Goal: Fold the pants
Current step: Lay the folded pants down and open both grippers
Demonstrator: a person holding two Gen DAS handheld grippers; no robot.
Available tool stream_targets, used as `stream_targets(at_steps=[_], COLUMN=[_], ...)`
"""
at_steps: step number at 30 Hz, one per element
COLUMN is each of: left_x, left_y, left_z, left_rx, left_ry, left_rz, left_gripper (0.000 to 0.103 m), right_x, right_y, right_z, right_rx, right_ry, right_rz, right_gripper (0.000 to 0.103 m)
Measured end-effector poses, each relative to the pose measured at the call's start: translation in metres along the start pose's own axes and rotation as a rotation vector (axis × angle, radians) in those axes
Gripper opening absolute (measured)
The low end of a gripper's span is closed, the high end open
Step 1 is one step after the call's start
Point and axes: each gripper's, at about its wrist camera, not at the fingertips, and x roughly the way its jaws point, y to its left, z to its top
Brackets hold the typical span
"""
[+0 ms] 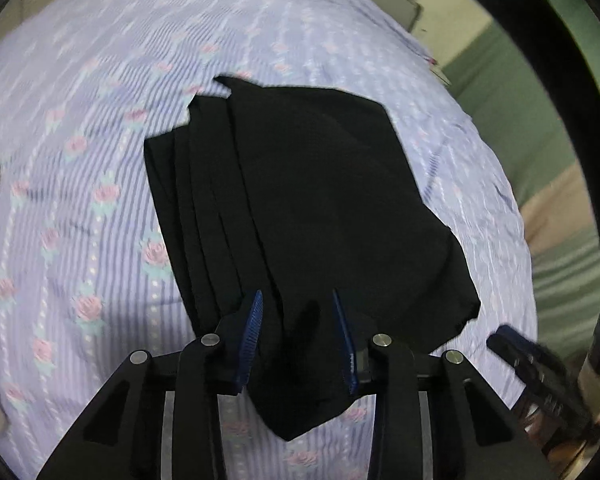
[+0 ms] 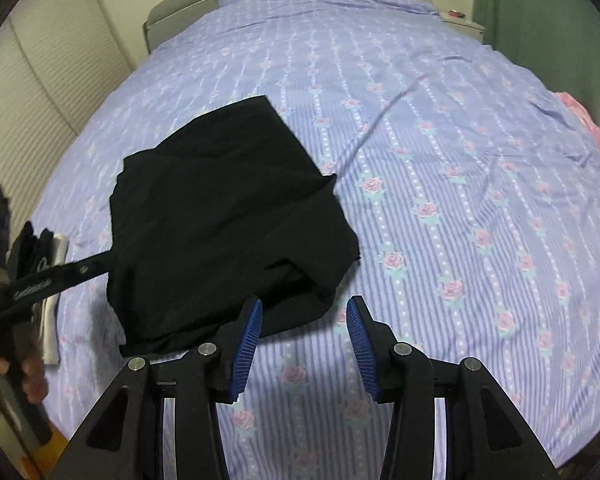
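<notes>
Blue-padded fingers (image 1: pixel 256 332) of the left gripper (image 1: pixel 298 336) are straddling the black pants' (image 1: pixel 300 200) near corner.

Pants are lying folded on the floral bedsheet (image 1: pixel 80 184), cloth bunching between the left pads, probably for another fold, though a firm pinch is unclear. Right gripper (image 2: pixel 304 340) is hanging spread and empty, its left pad at the pants' edge, bare sheet between its fingers.

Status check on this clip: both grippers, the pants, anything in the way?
Left gripper astride a fold of the black pants, grip unclear. Right gripper open, empty, off the pants' edge. Pants folded in layers on the bedspread. Nothing in the way.
</notes>
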Motion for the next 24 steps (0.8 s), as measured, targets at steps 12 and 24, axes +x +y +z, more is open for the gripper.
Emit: stream_targets(at_steps=[12,24], left_x=[0.012,-0.021], left_y=[-0.006,0.012], left_z=[-0.006,-0.054], left_rx=[-0.087,-0.18], left_ry=[0.008,-0.041], left_rz=[-0.024,0.066], left_gripper=[0.003,0.003], right_x=[0.038,0.051], right_y=[-0.013,-0.01], right_z=[-0.001,0.0], right_rx=[-0.052,-0.077], right_ry=[0.067,0.085], right_rz=[0.061,0.035], right_gripper=[0.045,0.03])
